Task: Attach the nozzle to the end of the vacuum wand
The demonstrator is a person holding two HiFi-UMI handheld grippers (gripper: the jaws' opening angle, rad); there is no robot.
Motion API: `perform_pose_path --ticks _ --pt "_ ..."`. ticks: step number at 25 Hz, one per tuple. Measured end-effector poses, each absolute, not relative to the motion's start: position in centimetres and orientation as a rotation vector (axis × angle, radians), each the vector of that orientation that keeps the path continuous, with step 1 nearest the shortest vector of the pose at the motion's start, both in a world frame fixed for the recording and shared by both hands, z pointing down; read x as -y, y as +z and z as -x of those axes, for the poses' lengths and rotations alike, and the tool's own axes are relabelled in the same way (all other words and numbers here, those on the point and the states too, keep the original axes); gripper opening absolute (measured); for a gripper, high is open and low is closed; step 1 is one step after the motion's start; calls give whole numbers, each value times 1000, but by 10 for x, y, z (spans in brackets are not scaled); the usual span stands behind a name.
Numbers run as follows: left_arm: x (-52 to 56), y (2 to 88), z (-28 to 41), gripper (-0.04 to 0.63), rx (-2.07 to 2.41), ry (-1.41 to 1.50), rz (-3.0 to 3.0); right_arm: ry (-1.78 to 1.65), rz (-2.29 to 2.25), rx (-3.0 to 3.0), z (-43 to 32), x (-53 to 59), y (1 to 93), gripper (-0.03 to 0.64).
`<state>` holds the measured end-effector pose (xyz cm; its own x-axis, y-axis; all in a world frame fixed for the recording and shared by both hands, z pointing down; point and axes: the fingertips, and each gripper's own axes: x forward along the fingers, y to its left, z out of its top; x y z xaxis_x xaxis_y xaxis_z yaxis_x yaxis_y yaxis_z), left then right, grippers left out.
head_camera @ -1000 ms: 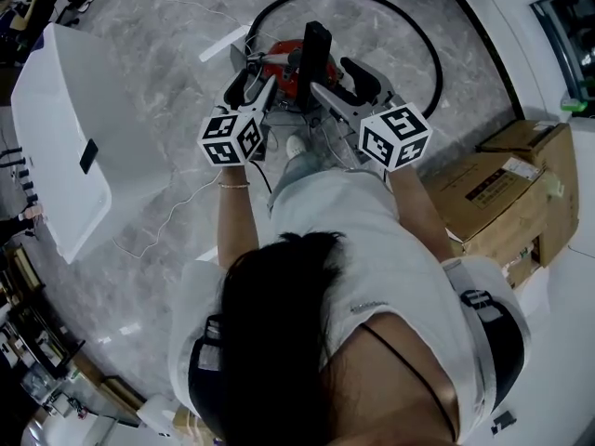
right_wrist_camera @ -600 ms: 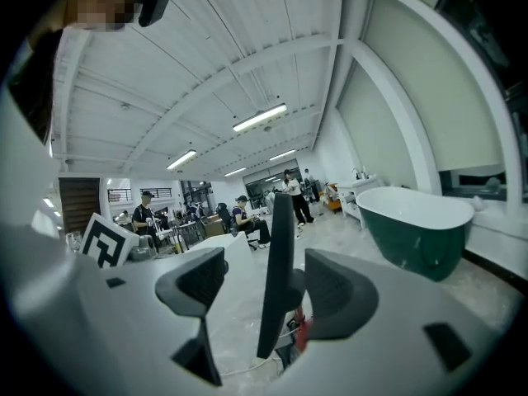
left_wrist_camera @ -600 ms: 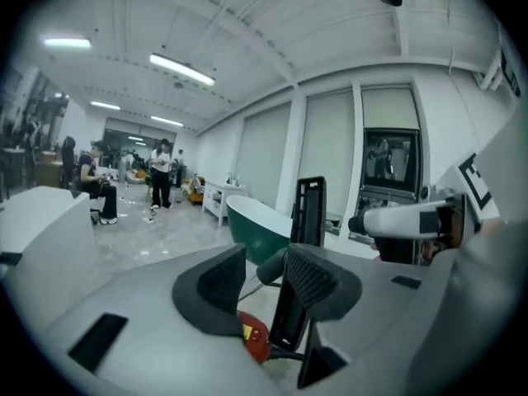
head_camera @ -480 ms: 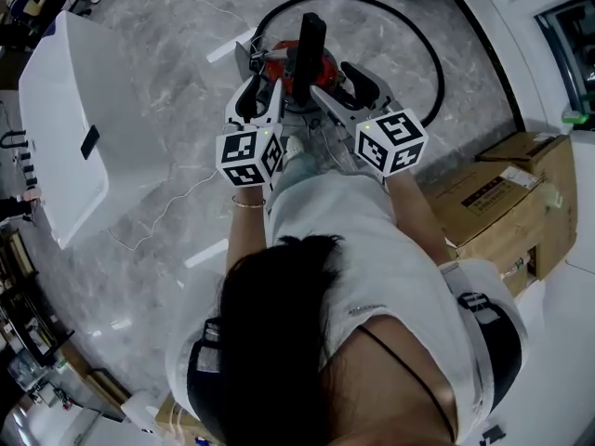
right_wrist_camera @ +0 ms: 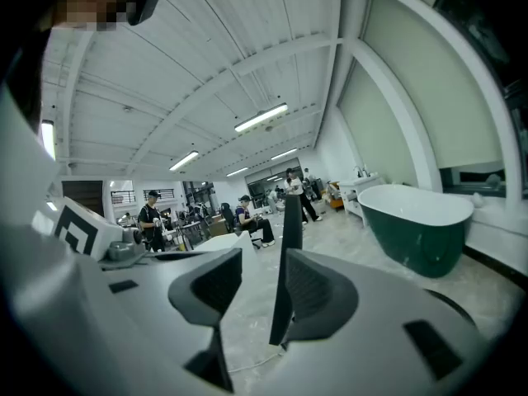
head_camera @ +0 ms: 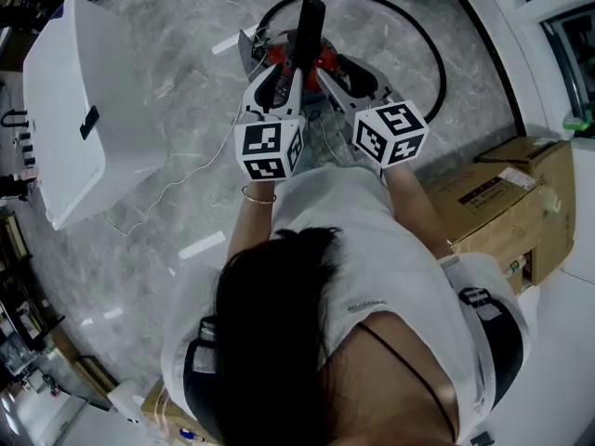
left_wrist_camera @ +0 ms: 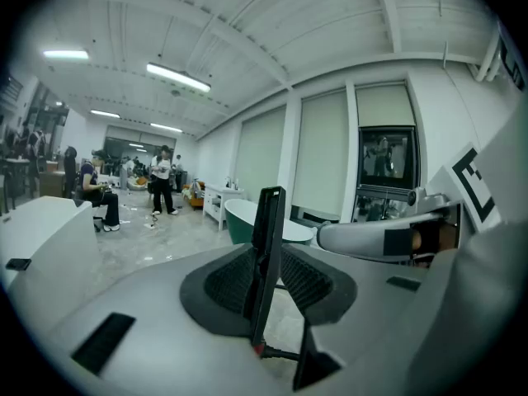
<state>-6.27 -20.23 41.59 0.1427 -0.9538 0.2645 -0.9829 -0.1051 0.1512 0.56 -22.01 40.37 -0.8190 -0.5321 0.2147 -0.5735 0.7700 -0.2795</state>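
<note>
A black, flat, narrow bar [head_camera: 308,21] stands upright over the red vacuum body [head_camera: 321,59]; I cannot tell whether it is the wand or the nozzle. My left gripper [head_camera: 282,77] has just been closing, and in the left gripper view both pads of the left gripper [left_wrist_camera: 268,279] press on the bar [left_wrist_camera: 268,221]. My right gripper [head_camera: 339,72] has also just been closing. In the right gripper view the bar [right_wrist_camera: 290,221] lies against the right pad of the right gripper [right_wrist_camera: 260,283], with a gap to the left pad.
A black hose [head_camera: 418,35] loops on the marble floor behind the vacuum. There is a white bathtub [head_camera: 65,110] at the left and cardboard boxes [head_camera: 502,189] at the right. A thin white cable [head_camera: 177,189] trails across the floor. A green bathtub [right_wrist_camera: 421,221] and people stand far off.
The left gripper has moved up and to the right, in to the black bar, and its jaws have closed on it. The right gripper's jaws have narrowed round the bar.
</note>
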Motion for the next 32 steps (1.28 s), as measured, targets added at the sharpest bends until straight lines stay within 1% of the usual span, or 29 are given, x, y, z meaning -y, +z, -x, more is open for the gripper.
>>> perform_pose_path --ticks 3,5,9,11,16,20,25,32 --pt "200 412 54 107 1884 141 -2142 491 -917 2821 -10 217 405 124" --pt "198 410 52 106 1879 139 -2152 480 -935 2816 -10 214 405 101" --pt "192 406 51 97 1899 143 -2144 443 -946 2793 -9 207 405 86" --pt "189 407 49 81 1913 155 -2138 408 -953 2777 -8 205 406 81" --pt "183 409 46 58 1917 174 -2128 277 -1047 2719 -11 204 402 35" --pt "182 410 50 26 1955 195 -2081 303 -1074 2685 -13 203 406 25" --pt "183 406 49 8 1961 203 -2065 321 -1084 2685 -10 204 403 15" --pt "183 410 45 3 1926 205 -2065 321 -1077 2664 -4 205 406 15"
